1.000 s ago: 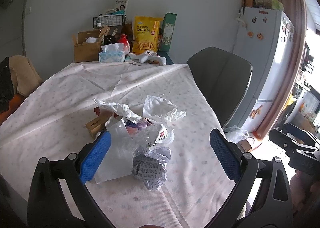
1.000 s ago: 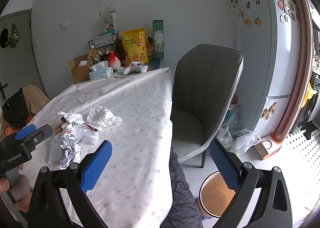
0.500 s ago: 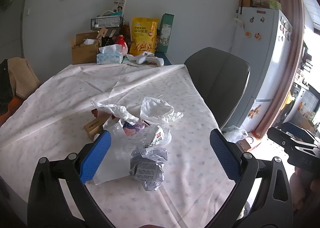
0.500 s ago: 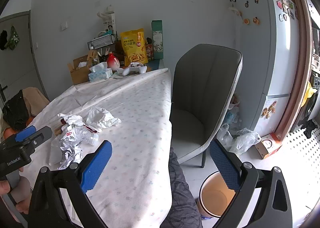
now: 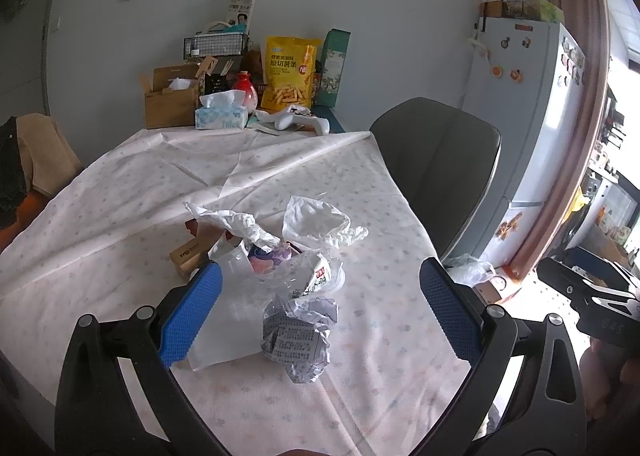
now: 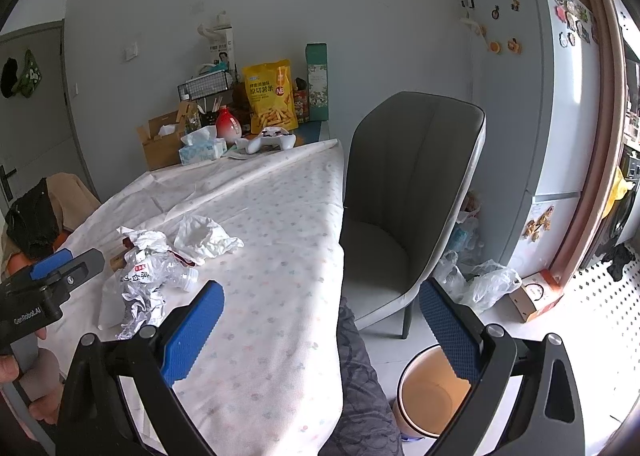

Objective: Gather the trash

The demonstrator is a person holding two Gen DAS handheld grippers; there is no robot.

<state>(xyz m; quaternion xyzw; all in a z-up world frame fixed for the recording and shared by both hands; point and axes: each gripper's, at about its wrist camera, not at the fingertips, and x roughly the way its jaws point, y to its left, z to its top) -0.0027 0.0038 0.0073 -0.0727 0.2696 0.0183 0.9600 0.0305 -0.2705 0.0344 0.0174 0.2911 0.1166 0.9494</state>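
Your left gripper (image 5: 318,312) gapes empty, framing the crumpled paper (image 5: 298,336) on the bench (image 5: 120,192); your right gripper (image 6: 320,330) waits wide, holding nothing, above the bin (image 6: 432,404)

Grey chair (image 6: 404,192) — fridge (image 6: 532,96) behind

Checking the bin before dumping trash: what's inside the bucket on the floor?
The bucket shows a bare tan inner wall and no trash. The right gripper's finger covers part of its rim and inside.
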